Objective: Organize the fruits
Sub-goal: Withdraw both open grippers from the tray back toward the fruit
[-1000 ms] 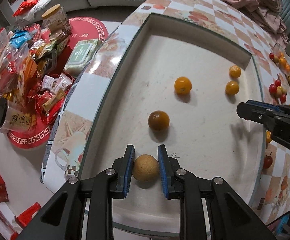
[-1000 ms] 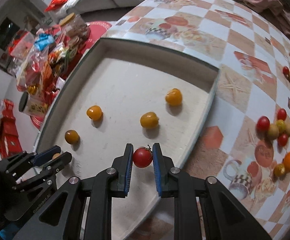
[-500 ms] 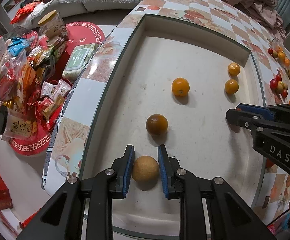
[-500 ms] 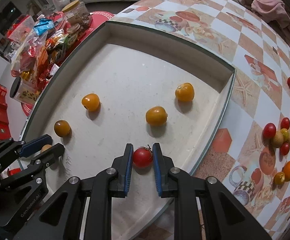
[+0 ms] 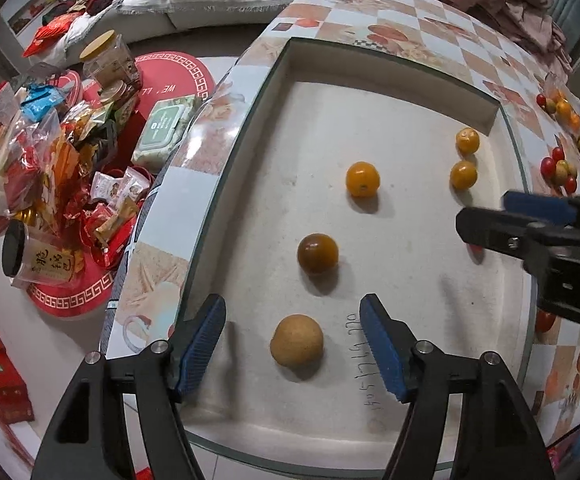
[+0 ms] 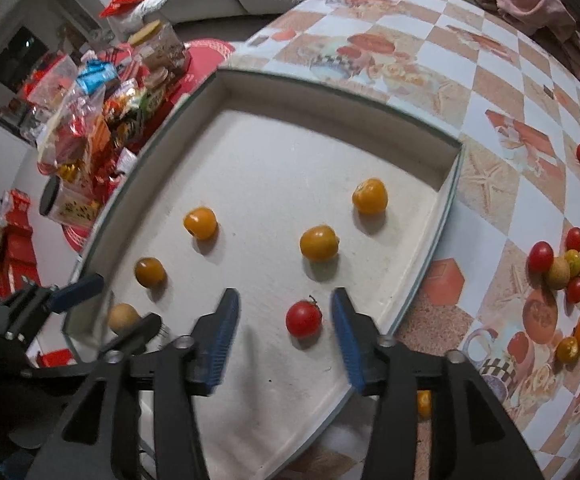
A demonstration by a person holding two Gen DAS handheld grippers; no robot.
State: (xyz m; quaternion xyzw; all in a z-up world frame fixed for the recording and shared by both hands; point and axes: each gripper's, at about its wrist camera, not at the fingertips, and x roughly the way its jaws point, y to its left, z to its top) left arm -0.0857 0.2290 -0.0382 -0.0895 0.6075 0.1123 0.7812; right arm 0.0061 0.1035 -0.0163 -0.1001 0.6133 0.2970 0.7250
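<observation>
Both grippers' fingers stand apart, left gripper (image 5: pixel 292 344) around the tan fruit (image 5: pixel 297 346), right gripper (image 6: pixel 282 332) around the red tomato (image 6: pixel 303 318), near the tray's (image 6: pixel 448 200) front edge; next likely fetching loose fruit.

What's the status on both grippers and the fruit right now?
Left gripper open, tan fruit loose between its fingers. Right gripper open, red tomato on the tray. Nothing in the way.

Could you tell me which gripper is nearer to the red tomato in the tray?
Right. The right gripper is open with the red tomato between its fingers; the left gripper straddles the tan fruit at the tray's other side.
</observation>
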